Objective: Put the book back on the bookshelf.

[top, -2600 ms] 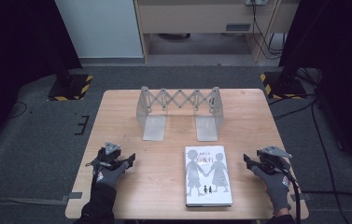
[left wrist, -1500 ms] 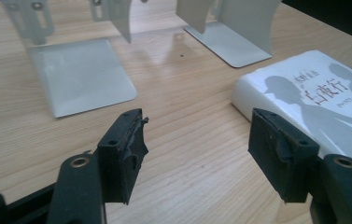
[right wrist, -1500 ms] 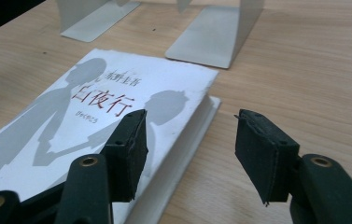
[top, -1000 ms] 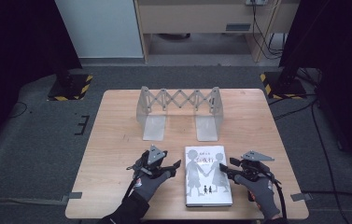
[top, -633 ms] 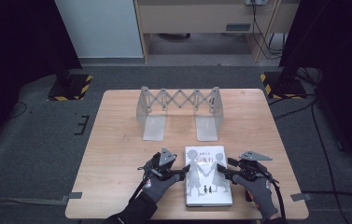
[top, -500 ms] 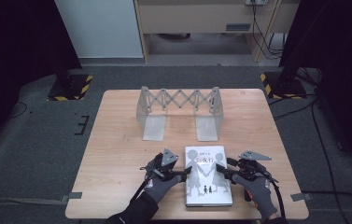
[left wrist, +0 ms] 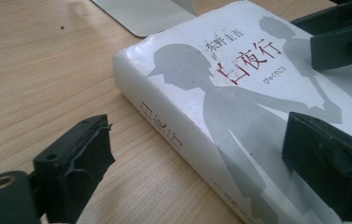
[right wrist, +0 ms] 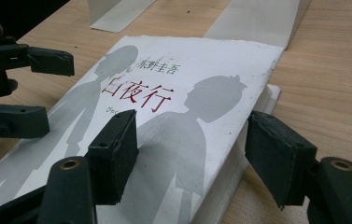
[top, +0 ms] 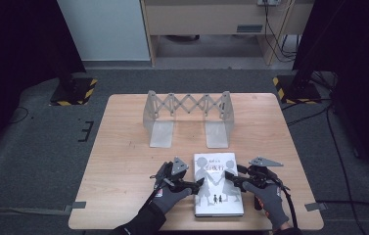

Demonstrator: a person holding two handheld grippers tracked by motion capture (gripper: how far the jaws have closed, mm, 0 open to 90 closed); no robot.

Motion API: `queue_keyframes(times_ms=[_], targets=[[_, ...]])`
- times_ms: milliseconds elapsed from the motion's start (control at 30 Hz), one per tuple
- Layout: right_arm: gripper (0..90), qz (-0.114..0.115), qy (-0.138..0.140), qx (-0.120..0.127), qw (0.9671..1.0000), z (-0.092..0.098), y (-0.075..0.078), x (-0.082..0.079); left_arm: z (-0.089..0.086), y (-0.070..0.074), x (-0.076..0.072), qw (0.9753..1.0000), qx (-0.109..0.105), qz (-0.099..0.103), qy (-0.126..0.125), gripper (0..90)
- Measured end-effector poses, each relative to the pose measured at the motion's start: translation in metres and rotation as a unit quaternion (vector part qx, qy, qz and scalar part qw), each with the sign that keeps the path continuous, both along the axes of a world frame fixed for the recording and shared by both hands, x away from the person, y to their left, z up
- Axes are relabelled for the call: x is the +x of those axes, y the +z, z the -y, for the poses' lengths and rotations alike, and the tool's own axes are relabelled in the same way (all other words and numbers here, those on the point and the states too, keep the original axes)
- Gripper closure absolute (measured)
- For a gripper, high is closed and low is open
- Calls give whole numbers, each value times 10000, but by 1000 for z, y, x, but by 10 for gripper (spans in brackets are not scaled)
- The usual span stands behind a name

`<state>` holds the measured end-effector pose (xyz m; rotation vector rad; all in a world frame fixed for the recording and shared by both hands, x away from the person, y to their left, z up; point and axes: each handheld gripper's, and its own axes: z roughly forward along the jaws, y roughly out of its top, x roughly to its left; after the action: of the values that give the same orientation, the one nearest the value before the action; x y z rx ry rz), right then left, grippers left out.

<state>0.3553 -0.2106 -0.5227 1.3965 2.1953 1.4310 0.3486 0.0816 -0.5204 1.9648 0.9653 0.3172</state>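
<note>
A thick white book (top: 219, 185) with grey silhouettes and red characters lies flat near the table's front edge. My left gripper (top: 197, 184) is open at the book's left side. In the left gripper view the book (left wrist: 239, 93) has its spine between the jaws of that gripper (left wrist: 197, 172), one jaw over the wood and one over the cover. My right gripper (top: 231, 179) is open at the book's right side. In the right gripper view that gripper (right wrist: 194, 158) straddles the page edge of the book (right wrist: 164, 93). Nothing is clamped.
A grey metal expanding bookstand (top: 188, 115) with two flat feet stands at the back middle of the wooden table (top: 123, 147). Its feet end just behind the book. Black stands with striped bases sit on the floor beyond the table's far corners.
Both grippers have come in from the table's left and right sides to the book's two long edges. The book and the bookstand have not moved.
</note>
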Motion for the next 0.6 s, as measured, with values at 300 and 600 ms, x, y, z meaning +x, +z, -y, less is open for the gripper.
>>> queue_keyframes(times_ms=[300, 600], targets=[[376, 324, -13, 171, 9993, 0, 12, -1, -3, 1, -1, 9999, -110, -53, 19, 81], [366, 369, 17, 501, 9981, -9, 20, 2, -5, 0, -3, 9996, -259, -46, 39, 116]])
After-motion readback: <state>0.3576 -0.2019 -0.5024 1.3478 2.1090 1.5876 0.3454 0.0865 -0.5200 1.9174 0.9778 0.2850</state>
